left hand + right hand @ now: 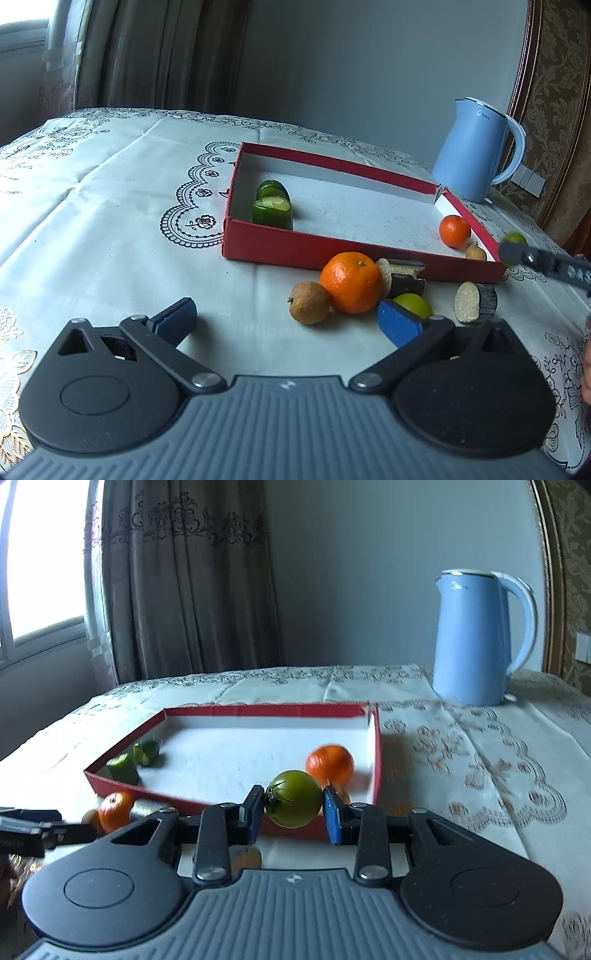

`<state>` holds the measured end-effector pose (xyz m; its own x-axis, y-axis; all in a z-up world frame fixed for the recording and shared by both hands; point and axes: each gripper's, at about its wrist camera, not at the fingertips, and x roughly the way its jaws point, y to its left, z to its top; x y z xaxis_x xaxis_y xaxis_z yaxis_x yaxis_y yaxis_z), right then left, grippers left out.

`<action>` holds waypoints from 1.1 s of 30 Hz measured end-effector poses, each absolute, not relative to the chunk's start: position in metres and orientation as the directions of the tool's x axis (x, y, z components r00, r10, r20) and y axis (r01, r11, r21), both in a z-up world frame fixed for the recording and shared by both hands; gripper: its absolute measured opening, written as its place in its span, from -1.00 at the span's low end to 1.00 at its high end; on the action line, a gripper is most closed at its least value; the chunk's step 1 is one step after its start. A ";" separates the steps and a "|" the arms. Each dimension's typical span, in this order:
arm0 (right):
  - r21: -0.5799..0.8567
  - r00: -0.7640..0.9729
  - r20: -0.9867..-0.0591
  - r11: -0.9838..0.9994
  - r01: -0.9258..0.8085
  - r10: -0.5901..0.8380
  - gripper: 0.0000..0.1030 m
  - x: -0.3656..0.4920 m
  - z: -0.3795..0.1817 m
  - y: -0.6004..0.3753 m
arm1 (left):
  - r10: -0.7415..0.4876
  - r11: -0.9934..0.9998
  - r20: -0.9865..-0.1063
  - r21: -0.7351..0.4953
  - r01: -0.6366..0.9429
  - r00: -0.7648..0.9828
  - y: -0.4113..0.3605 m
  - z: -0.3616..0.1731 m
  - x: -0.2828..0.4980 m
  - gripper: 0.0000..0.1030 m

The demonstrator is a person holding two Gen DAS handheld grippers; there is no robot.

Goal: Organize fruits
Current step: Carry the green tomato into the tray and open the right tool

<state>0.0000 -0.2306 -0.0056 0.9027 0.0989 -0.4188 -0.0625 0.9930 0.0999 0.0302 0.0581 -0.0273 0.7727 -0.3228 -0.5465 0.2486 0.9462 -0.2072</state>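
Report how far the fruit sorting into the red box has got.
Done: two cucumber pieces, a small orange and a small brown fruit lie in the red box. In hand: the right gripper clamps a green tomato. Left: the large orange, another brown fruit and the dark-skinned slices outside.

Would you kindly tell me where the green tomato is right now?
In the right wrist view, the green tomato sits clamped in the right hand-held gripper, raised at the red box's near wall, just in front of the small orange inside it.
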 end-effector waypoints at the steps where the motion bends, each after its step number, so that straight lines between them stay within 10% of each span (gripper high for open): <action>1: 0.093 0.904 -0.417 0.994 -0.060 0.094 -0.34 0.005 -0.005 -0.229 | -0.323 0.946 -0.547 -0.207 0.249 0.773 0.058 -0.027 0.030 1.00; 33: -0.007 0.840 -0.541 0.998 -0.058 0.045 -0.36 0.082 -0.024 -0.200 | -0.328 0.944 -0.548 -0.210 0.253 0.769 0.057 -0.027 0.029 1.00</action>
<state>0.0824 -0.1996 -0.0238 0.8397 0.0450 -0.5411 -0.0578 0.9983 -0.0066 0.0295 0.0572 -0.0271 0.7694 -0.3279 -0.5482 0.2530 0.9444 -0.2099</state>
